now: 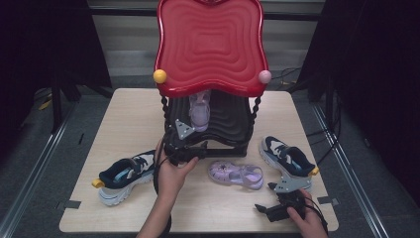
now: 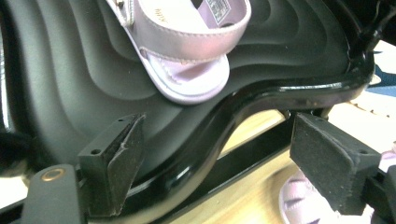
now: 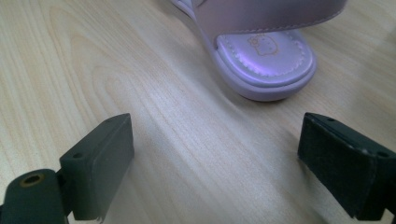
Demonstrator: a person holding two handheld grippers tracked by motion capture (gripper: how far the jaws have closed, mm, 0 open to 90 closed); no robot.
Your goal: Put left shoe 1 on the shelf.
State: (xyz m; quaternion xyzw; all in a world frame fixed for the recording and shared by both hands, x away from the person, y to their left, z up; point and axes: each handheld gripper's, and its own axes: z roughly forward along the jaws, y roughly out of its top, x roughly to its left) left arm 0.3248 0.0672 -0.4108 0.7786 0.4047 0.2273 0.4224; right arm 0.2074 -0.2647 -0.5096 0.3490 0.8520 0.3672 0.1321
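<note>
left tool (image 1: 190,148) open and empty at black shelf (image 2: 289,51), right tool (image 3: 215,163) open over pale wood table (image 3: 93,70), dark room

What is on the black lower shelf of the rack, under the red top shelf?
One lilac sandal lies on the black lower shelf, nothing gripping it. The red top shelf covers the shelf's back part, so anything farther in cannot be seen.

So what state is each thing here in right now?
Left claw: open, empty, at the rack's lower shelf.
Right claw: open, empty, over the table.
Sandal on the shelf: resting on the black shelf.
Sandal on the table: lying flat.
Left sneaker: upright on the table.
Right sneaker: upright.
</note>
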